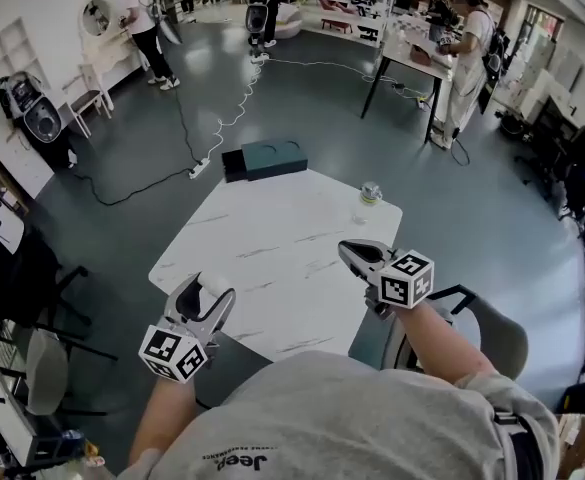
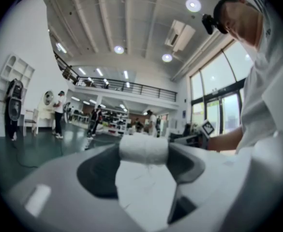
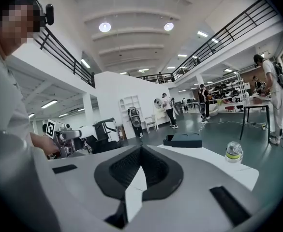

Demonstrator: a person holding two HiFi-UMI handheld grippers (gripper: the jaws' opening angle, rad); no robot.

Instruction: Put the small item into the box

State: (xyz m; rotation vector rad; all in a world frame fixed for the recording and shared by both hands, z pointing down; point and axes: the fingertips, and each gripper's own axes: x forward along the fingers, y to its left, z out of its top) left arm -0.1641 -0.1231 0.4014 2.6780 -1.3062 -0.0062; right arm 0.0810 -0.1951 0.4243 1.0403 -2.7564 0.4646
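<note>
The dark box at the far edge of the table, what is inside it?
Its inside is covered: the box shows only a flat, closed-looking top. A black part sticks out at one side; what it holds cannot be told.

The left gripper (image 1: 204, 306) is held low on the left side, with its jaws pointing forward and clamped on a small white roll (image 2: 143, 149). The bare left forearm (image 1: 162, 415) extends behind its marker cube (image 1: 172, 353). The right gripper (image 1: 356, 255) is held farther forward on the bare right forearm (image 1: 435, 343), angled up-left, its jaws pressed together with nothing between them.
</note>
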